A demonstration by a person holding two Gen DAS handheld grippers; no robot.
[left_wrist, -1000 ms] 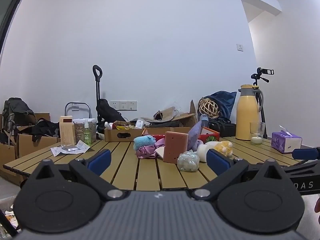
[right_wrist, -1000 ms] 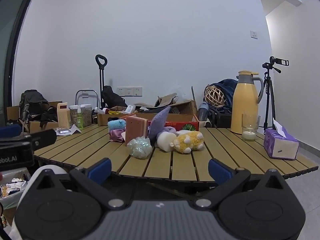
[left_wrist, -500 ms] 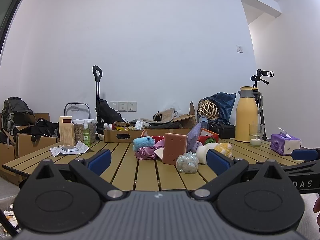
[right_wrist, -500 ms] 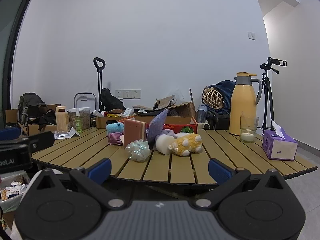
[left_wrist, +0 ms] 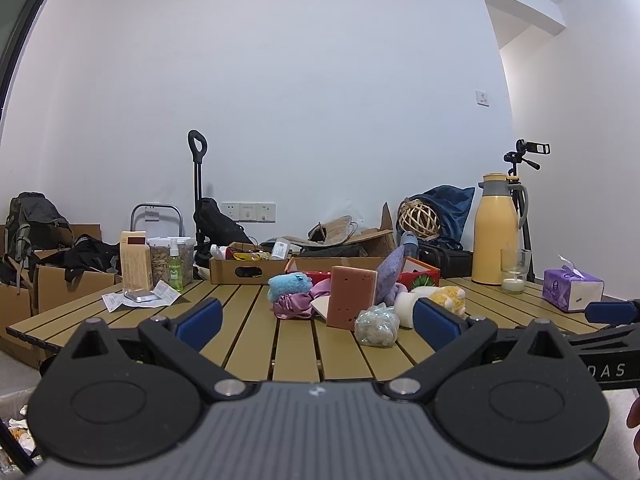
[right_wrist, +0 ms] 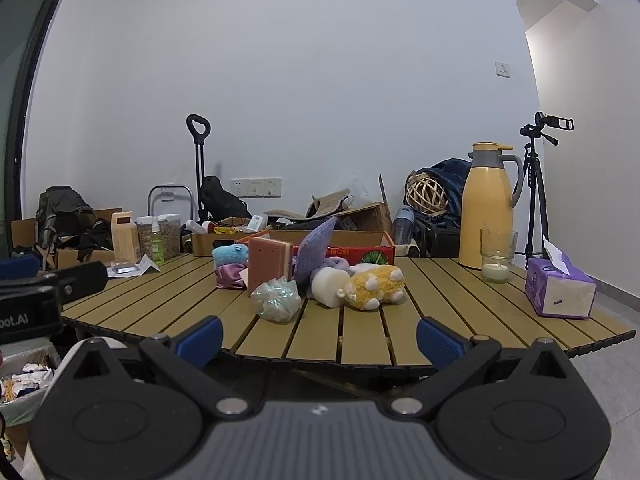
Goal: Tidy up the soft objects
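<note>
A heap of soft things lies mid-table: a pink sponge standing upright, a blue plush, a mauve scrunchie, a clear iridescent mesh ball, a purple cloth, a white roll and a yellow plush. A red-rimmed cardboard box stands just behind the heap. My left gripper is open and empty, at the near edge of the table. My right gripper is open and empty, in front of the table edge. Each gripper shows at the side of the other's view.
On the slatted wooden table stand a yellow thermos, a glass with a candle, a purple tissue box, a beige carton, a green spray bottle and papers. Boxes, bags and a tripod stand behind.
Both views have sunk a little and eased back from the table. The things on the table have not moved. Both grippers stay open.
</note>
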